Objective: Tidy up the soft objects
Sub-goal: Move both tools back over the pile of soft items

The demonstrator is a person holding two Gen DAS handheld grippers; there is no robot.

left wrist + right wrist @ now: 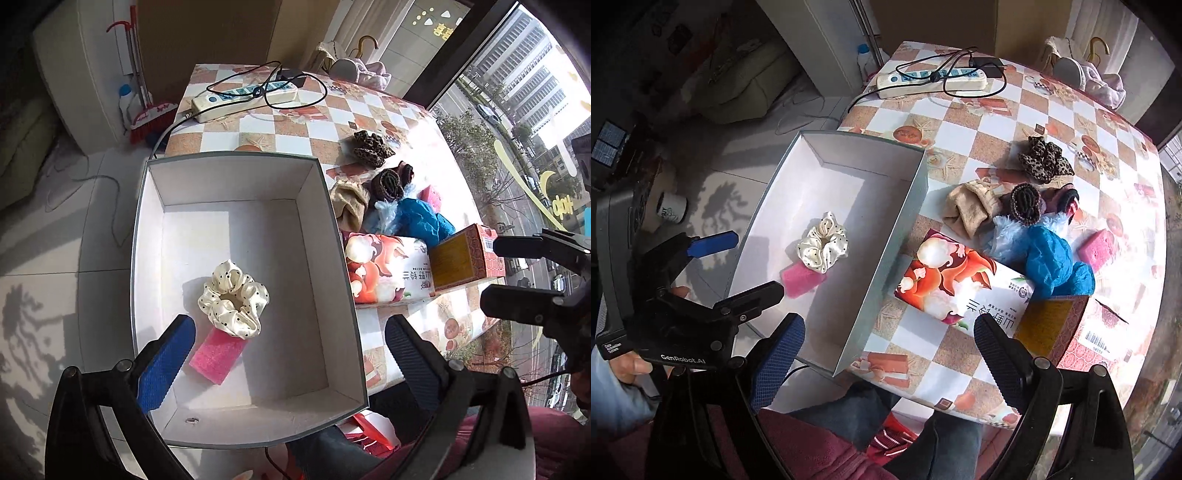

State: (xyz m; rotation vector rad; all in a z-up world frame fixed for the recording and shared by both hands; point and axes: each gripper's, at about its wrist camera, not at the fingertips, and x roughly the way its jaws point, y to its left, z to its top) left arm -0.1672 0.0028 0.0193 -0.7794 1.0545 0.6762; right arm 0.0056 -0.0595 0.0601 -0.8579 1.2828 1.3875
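Observation:
A white open box (236, 158) holds a cream dotted scrunchie (234, 299) that lies partly on a pink sponge (218, 354). My left gripper (290, 325) hovers open over the box's near half with nothing between its pads. On the checked table beside the box lie a leopard scrunchie (1045, 158), a beige cloth (971, 210), a brown scrunchie (1027, 205), blue fluffy cloths (1049, 258) and a second pink sponge (1099, 245). My right gripper (889, 326) is open and empty above the box's near corner and the table's front edge.
A flowered tissue pack (964, 288) and an orange carton (1052, 325) lie right of the box. A power strip (931, 81) with black cables sits at the table's far end. The box overhangs the table's left edge, above the tiled floor. A person's legs are below.

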